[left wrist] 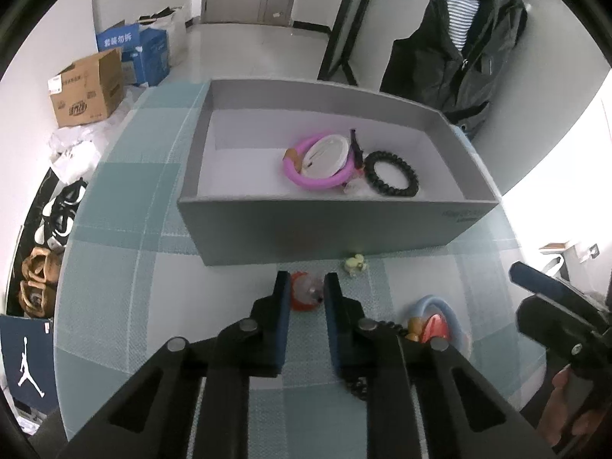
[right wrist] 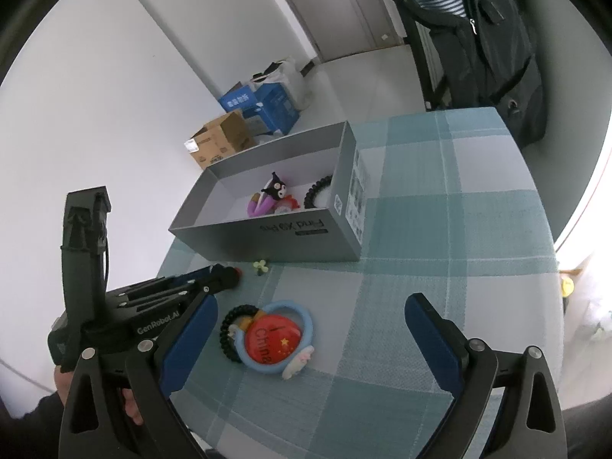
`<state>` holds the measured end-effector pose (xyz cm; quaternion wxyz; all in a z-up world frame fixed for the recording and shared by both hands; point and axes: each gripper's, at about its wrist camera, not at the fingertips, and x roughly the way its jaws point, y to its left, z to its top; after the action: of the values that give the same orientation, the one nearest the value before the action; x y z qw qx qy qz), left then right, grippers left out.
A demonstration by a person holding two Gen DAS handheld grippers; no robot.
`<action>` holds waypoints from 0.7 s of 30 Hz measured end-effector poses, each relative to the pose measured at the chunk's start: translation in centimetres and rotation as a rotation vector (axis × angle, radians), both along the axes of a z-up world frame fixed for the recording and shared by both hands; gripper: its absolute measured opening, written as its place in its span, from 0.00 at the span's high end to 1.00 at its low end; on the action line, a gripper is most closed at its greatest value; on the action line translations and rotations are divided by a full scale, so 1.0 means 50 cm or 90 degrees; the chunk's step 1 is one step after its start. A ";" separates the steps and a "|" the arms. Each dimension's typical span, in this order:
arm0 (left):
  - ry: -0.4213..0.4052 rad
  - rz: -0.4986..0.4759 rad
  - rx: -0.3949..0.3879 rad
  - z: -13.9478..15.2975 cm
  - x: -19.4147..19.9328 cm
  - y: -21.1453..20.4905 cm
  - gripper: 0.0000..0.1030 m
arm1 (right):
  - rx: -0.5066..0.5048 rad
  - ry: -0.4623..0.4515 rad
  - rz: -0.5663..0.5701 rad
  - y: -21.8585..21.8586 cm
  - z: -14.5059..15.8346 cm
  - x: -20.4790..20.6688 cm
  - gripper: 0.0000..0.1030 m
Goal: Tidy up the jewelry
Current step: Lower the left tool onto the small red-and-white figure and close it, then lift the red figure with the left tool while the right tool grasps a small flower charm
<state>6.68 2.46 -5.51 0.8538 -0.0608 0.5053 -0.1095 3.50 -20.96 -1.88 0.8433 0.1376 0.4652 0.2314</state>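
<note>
My left gripper [left wrist: 306, 287] is shut on a small red and clear trinket [left wrist: 304, 295] on the checked cloth, just in front of the grey box [left wrist: 332, 225]. In the right wrist view the left gripper [right wrist: 227, 277] reaches in from the left, with a bit of red at its tip. The box holds a pink ring with a white disc [left wrist: 306, 181] and a black bead bracelet [left wrist: 390, 172]. A tiny yellow-green charm [left wrist: 355, 264] lies by the box wall. My right gripper [right wrist: 311, 302] stands wide open above a blue ring with a red badge [right wrist: 275, 338] and a black coil tie [right wrist: 228, 321].
A dark jacket [left wrist: 459, 49] hangs behind the table's far edge. Cardboard and blue boxes [left wrist: 88, 88] and shoes [left wrist: 57, 214] sit on the floor to the left. The cloth to the right of the box [right wrist: 459, 199] is bare.
</note>
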 end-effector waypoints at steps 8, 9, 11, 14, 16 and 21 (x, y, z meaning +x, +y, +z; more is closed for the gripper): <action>-0.006 0.024 -0.045 0.023 0.000 0.038 0.89 | 0.020 0.010 0.060 0.039 0.000 0.013 0.04; -0.012 0.031 -0.050 0.029 -0.001 0.045 0.89 | 0.020 0.011 0.066 0.046 0.001 0.015 0.05; -0.018 0.042 -0.067 0.035 -0.002 0.056 0.89 | 0.017 0.012 0.076 0.060 0.001 0.019 0.05; -0.024 0.067 -0.080 0.040 -0.002 0.079 0.89 | 0.008 0.020 0.090 0.086 -0.003 0.027 0.09; -0.024 0.075 -0.092 0.039 0.003 0.084 0.89 | 0.006 0.026 0.092 0.099 -0.006 0.030 0.10; -0.030 0.086 -0.096 0.038 0.006 0.100 0.89 | 0.008 0.050 0.084 0.131 -0.027 0.041 0.11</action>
<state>7.00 7.45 -3.62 0.8640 -0.1563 0.4699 -0.0907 5.56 -14.42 -3.23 0.8066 0.1211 0.5042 0.2839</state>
